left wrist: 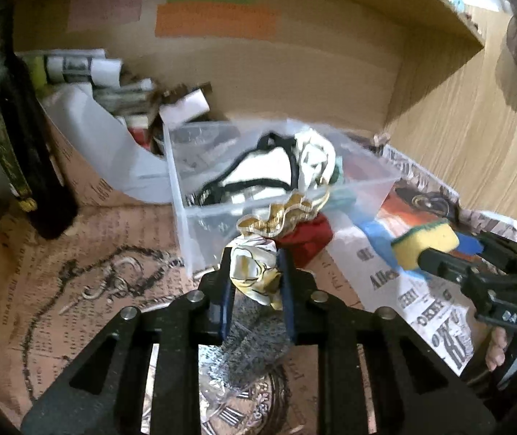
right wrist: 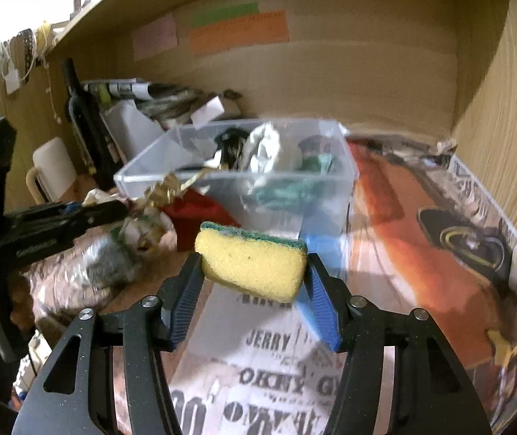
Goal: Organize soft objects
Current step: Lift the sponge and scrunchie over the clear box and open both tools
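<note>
Partly blurred, left gripper clenched on white-gold scrunchie, right gripper grasping yellow sponge, clear bin beyond, contents indistinct

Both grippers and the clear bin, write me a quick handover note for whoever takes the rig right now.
Left gripper: jaws shut on a white-and-gold patterned cloth, lifted off the paper-covered desk.
Right gripper: jaws shut on a yellow sponge with a green scrub side, also held in the air.
Clear plastic bin: straight ahead, already holding a white cloth and a green item.
Left to do: drop both items in the bin; a red cloth and a grey one lie outside it.
</note>
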A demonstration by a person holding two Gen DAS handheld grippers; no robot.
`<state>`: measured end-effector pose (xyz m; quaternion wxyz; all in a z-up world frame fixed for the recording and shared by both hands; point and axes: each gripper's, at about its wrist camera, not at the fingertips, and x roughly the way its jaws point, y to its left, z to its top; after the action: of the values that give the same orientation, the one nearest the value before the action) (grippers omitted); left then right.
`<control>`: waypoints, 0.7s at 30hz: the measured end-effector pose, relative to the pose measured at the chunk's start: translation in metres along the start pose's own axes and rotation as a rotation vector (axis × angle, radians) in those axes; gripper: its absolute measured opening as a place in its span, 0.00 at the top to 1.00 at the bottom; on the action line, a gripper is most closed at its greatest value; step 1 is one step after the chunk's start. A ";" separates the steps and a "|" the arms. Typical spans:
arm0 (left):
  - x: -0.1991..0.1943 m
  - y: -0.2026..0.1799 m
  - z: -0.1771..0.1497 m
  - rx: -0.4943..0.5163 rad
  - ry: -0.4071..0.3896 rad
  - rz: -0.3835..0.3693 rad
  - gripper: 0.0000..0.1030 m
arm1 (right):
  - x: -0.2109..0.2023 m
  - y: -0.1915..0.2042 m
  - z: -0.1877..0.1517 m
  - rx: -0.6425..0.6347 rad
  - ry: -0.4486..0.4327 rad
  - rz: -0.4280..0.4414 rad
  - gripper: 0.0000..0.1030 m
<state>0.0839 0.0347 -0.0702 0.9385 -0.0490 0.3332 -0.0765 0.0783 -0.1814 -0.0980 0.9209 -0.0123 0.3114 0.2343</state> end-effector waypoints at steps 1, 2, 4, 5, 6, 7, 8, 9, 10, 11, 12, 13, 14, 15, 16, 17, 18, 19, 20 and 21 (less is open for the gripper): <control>-0.006 0.000 0.002 -0.002 -0.018 0.001 0.79 | -0.001 0.000 0.005 0.003 -0.015 0.001 0.48; -0.011 0.001 0.005 -0.003 -0.033 0.003 0.79 | -0.002 0.000 0.008 0.006 -0.025 0.002 0.48; -0.020 0.001 0.010 -0.004 -0.057 0.004 0.79 | -0.004 0.000 0.015 0.007 -0.051 0.004 0.48; -0.024 0.001 0.013 -0.004 -0.070 0.006 0.79 | -0.005 0.001 0.019 0.007 -0.064 0.004 0.48; -0.027 0.001 0.015 -0.004 -0.081 0.008 0.79 | -0.007 0.002 0.021 0.006 -0.074 0.004 0.48; -0.031 0.002 0.017 -0.005 -0.095 0.010 0.79 | -0.008 0.002 0.025 0.003 -0.088 0.007 0.48; -0.035 0.002 0.021 -0.004 -0.111 0.012 0.79 | -0.010 0.004 0.029 0.000 -0.101 0.008 0.48; -0.038 0.002 0.025 -0.002 -0.127 0.015 0.79 | -0.012 0.004 0.032 -0.003 -0.112 0.010 0.48; -0.041 0.003 0.028 -0.001 -0.139 0.018 0.79 | -0.013 0.005 0.037 -0.009 -0.126 0.012 0.48; -0.044 0.003 0.032 0.001 -0.156 0.024 0.79 | -0.014 0.006 0.040 -0.014 -0.137 0.013 0.48; -0.046 0.003 0.036 0.002 -0.165 0.027 0.79 | -0.014 0.007 0.045 -0.020 -0.150 0.012 0.48; -0.047 0.003 0.039 0.002 -0.173 0.030 0.79 | -0.015 0.008 0.049 -0.025 -0.159 0.015 0.48; -0.048 0.003 0.043 0.002 -0.182 0.031 0.79 | -0.015 0.009 0.052 -0.031 -0.167 0.018 0.48; -0.049 0.003 0.046 0.003 -0.190 0.032 0.79 | -0.014 0.010 0.055 -0.038 -0.175 0.019 0.48; -0.049 0.003 0.048 0.005 -0.195 0.036 0.79 | -0.013 0.012 0.059 -0.047 -0.186 0.018 0.48; -0.048 0.004 0.051 0.010 -0.200 0.042 0.79 | -0.011 0.012 0.062 -0.051 -0.192 0.020 0.48; -0.047 0.005 0.055 0.013 -0.203 0.053 0.79 | -0.010 0.012 0.064 -0.052 -0.195 0.024 0.48; -0.047 0.007 0.056 0.012 -0.202 0.058 0.79 | -0.008 0.012 0.067 -0.052 -0.197 0.029 0.48; -0.047 0.009 0.057 0.011 -0.199 0.063 0.79 | -0.005 0.012 0.070 -0.050 -0.198 0.033 0.48; -0.045 0.012 0.058 0.010 -0.193 0.077 0.79 | -0.002 0.011 0.071 -0.049 -0.197 0.035 0.48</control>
<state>0.0869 0.0568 0.0006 0.9687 -0.0385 0.2425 -0.0369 0.1125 -0.1603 -0.0379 0.9422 -0.0064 0.2136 0.2582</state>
